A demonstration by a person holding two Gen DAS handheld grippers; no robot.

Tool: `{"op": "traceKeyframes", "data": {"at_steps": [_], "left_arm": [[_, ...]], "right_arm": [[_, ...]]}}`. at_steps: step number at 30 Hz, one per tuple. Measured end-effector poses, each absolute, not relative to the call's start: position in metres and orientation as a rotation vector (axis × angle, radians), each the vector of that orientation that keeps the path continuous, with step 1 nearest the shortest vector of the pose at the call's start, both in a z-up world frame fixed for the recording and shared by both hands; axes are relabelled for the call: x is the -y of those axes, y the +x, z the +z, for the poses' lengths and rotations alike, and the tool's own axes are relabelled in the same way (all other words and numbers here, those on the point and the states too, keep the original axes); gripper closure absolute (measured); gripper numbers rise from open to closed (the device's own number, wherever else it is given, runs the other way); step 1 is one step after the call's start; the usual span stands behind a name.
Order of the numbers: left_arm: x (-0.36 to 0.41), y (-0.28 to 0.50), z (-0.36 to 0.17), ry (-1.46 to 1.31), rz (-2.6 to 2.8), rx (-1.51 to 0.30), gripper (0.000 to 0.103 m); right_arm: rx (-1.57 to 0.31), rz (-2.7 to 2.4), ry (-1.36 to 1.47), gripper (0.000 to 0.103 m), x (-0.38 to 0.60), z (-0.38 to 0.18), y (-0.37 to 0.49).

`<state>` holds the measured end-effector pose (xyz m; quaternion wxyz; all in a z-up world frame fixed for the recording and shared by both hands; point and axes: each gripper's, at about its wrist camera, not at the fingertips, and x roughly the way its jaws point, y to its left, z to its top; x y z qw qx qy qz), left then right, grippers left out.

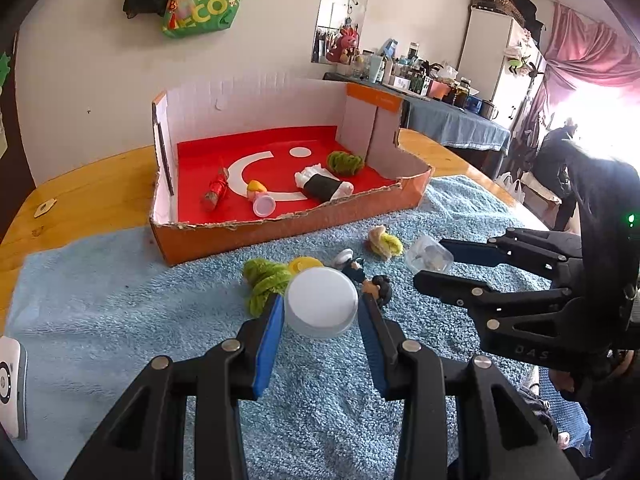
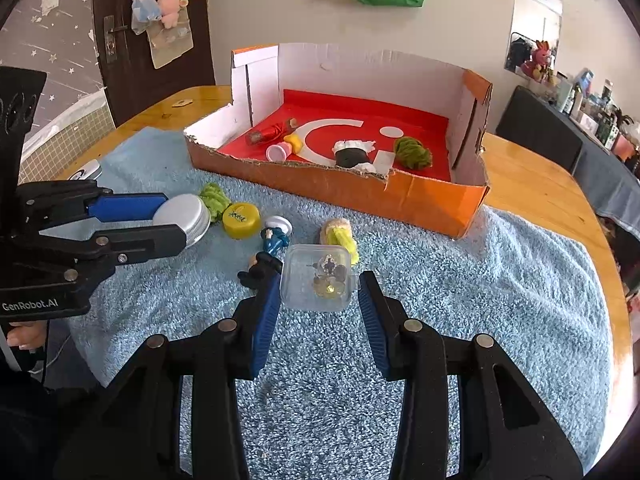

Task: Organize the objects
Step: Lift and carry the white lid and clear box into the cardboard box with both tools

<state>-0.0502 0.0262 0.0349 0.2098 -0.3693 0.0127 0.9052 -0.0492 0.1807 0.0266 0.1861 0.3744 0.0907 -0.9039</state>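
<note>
My left gripper (image 1: 321, 312) is open around a round white-and-silver tin (image 1: 321, 307) on the blue towel (image 1: 120, 312); the tin also shows in the right wrist view (image 2: 182, 218). My right gripper (image 2: 319, 294) is open around a small clear plastic box (image 2: 318, 278), which also shows in the left wrist view (image 1: 429, 259). Between them lie a small figurine (image 2: 266, 254), a yellow cap (image 2: 241, 220), green yarn (image 1: 264, 280) and a yellow-beige toy (image 2: 340, 236). The orange cardboard box (image 2: 420, 200) with a red floor holds several small items.
The towel lies on a wooden table (image 2: 532, 188). A white device (image 1: 12, 384) sits at the towel's left edge. A cluttered side table (image 1: 452, 120) stands behind on the right. A door (image 2: 152, 40) is at the back left.
</note>
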Motion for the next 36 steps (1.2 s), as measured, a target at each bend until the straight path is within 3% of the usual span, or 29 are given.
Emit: {"op": "traceKeyframes", "data": {"at_steps": [14, 28, 36], "left_arm": [[-0.023, -0.048, 0.044, -1.003, 2.530, -0.030, 0.063], [-0.008, -0.070, 0.077, -0.911, 2.616, -0.063, 0.063], [-0.003, -0.108, 0.085, -1.003, 2.592, -0.126, 0.063]], "right_arm": [[-0.247, -2.546, 1.053, 0.065, -0.183, 0.029, -0.050], [-0.264, -2.611, 0.939, 0.065, -0.191, 0.073, -0.069], [-0.283, -2.631, 0.961, 0.065, -0.200, 0.092, -0.105]]}}
